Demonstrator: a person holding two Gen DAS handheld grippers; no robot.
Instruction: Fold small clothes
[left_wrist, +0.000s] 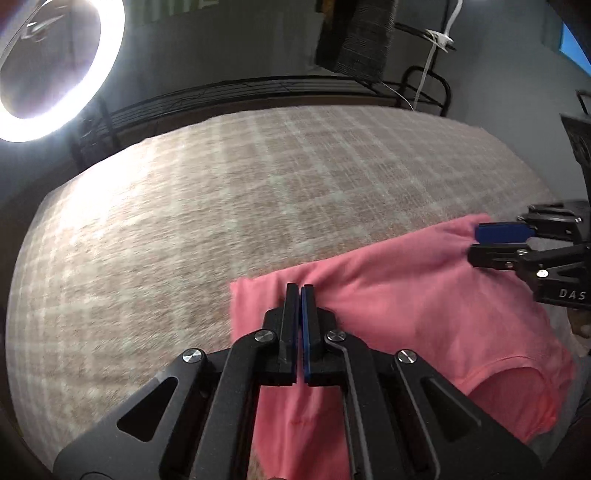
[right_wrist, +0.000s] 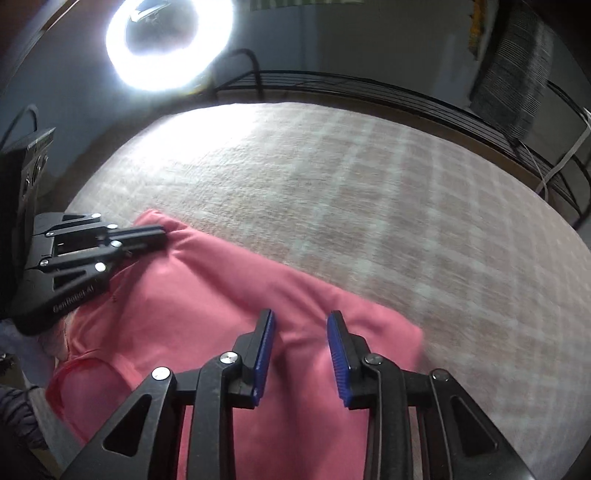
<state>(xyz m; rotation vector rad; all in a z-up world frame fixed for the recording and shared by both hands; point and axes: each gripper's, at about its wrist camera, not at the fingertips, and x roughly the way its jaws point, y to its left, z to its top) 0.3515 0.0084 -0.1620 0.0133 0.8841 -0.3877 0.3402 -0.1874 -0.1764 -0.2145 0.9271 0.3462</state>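
Observation:
A pink garment (left_wrist: 424, 302) (right_wrist: 207, 302) lies across the near part of a plaid-covered table (left_wrist: 221, 203) (right_wrist: 369, 203), its neckline toward the near edge. My left gripper (left_wrist: 300, 288) (right_wrist: 164, 234) is shut, its tips pinching the garment's far edge at the left corner, where the cloth puckers into a ridge. At the garment's other far corner my right gripper (right_wrist: 301, 317) (left_wrist: 474, 242) stands open. Its blue pads are apart over a low fold of pink cloth without pressing on it.
A bright ring light (left_wrist: 22, 129) (right_wrist: 155, 83) glares beyond the table's far edge. A black wire rack (left_wrist: 258, 86) (right_wrist: 369, 85) runs behind the table, with a dark woven object (left_wrist: 362, 37) (right_wrist: 517, 85) on it. A dark sleeve (right_wrist: 18, 417) shows at the near left.

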